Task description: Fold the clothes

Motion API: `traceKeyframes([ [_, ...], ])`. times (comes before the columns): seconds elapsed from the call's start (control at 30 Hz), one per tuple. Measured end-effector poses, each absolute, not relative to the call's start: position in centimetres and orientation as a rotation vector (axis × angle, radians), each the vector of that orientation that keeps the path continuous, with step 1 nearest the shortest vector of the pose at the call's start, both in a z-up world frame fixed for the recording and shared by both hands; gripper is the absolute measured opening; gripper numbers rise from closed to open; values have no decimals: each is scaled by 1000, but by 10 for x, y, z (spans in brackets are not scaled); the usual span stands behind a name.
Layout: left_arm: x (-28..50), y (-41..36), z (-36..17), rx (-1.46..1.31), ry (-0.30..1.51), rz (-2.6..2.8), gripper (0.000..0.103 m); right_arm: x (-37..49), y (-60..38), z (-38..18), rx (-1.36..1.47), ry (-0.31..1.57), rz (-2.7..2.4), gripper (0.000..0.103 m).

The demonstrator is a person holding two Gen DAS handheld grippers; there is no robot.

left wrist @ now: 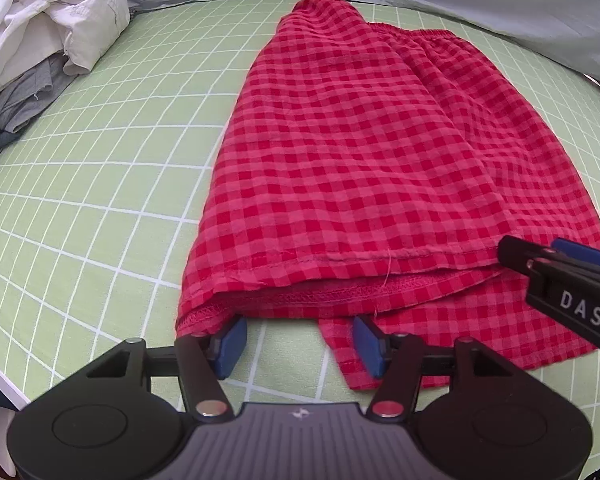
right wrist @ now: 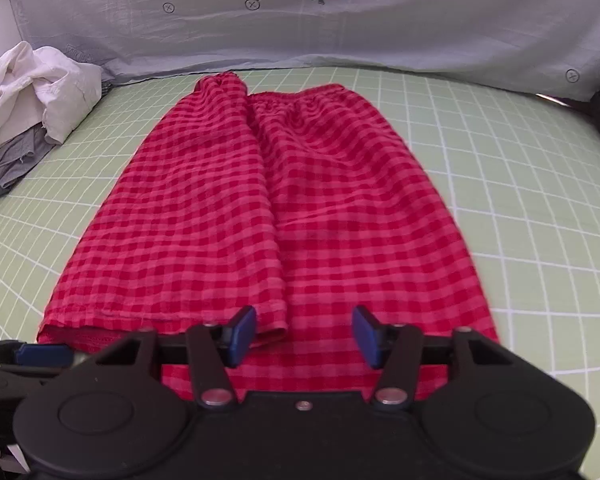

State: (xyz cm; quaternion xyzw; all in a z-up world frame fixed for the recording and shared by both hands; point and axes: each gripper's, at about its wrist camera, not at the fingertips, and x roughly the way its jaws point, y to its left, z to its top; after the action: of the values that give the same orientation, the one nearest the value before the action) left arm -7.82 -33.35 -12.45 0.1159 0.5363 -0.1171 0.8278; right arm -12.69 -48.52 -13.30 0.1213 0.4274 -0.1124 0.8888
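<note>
1. The task's thing is one pair of red-and-pink checked cotton shorts (left wrist: 364, 152), lying flat on the pale green grid-lined mat (left wrist: 100, 208). The elastic waistband is at the far end and the hems point toward the cameras. One leg looks already laid over the other, so the near hem shows stacked layers with a bit of the lower leg sticking out. My guess is that's to make a narrow strip before folding it up lengthwise.

2. The left gripper (left wrist: 298, 340) sits right at the near hem with its blue pads spread apart, nothing between them. One pad is just under the edge of the fabric, probably lining up to pinch that corner.

3. The right gripper (right wrist: 304, 336) hovers over the other end of the hem, pads also apart and holding nothing. Two tools, one at each end, makes sense for lifting the hem evenly.

4. Further out: one heap of crumpled white and grey clothes (left wrist: 44, 40) at the mat's far left corner, likely waiting their turn.

5. Behind everything is a pale blue sheet printed with carrots (right wrist: 324, 20).
</note>
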Motion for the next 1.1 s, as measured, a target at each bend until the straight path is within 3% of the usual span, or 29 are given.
traceKeyframes([
  [0.1, -80, -332, -124, 254, 1143, -252, 61, -120, -482, -138, 293, 894, -215, 35],
  [0.17, -82, -333, -125, 271, 1139, -255, 63, -119, -481, -139, 296, 894, -214, 12],
  [0.23, -85, -332, -125, 295, 1132, -255, 69, -121, -479, -138, 289, 895, -218, 2],
  [0.6, -96, -317, -124, 359, 1105, -226, 75, -161, -504, -98, 332, 773, -355, 1],
  [1.1, -100, -312, -126, 378, 1094, -210, 78, -231, -515, -87, 351, 811, -538, 1],
])
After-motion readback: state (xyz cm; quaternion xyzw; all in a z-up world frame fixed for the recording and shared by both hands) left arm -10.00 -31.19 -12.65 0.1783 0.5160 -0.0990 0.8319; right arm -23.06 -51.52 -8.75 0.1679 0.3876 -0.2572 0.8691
